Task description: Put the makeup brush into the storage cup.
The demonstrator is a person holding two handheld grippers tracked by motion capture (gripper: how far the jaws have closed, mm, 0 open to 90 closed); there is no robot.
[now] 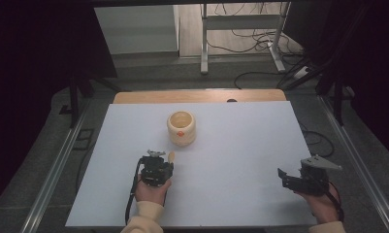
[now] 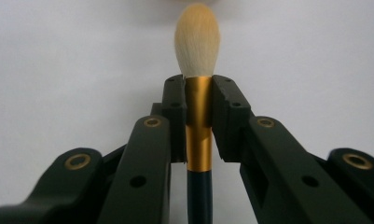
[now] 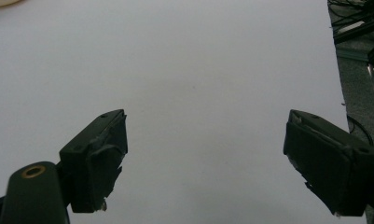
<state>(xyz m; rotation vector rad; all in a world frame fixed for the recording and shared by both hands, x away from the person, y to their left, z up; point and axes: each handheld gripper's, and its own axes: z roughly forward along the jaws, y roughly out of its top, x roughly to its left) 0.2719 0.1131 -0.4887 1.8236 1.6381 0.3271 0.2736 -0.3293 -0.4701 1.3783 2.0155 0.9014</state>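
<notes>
A makeup brush [image 2: 198, 116] with pale bristles, a gold ferrule and a dark handle stands between the jaws of my left gripper [image 2: 198, 88], which is shut on the ferrule. In the high view the left gripper [image 1: 164, 163] sits at the table's front middle, with the brush tip [image 1: 171, 157] poking out toward a cream round cup [image 1: 181, 127] a short way beyond. The cup is upright, open at the top, with a small orange mark on its side. My right gripper [image 3: 205, 135] is open with nothing between its jaws; it hovers at the front right [image 1: 285, 176].
The white table sheet [image 1: 231, 145] covers most of a wooden tabletop [image 1: 197, 96]. Metal rails run along both sides. Cables and a metal stand [image 1: 240, 34] lie on the floor behind. A corner of the cream cup [image 3: 3, 3] shows at the top left of the right gripper view.
</notes>
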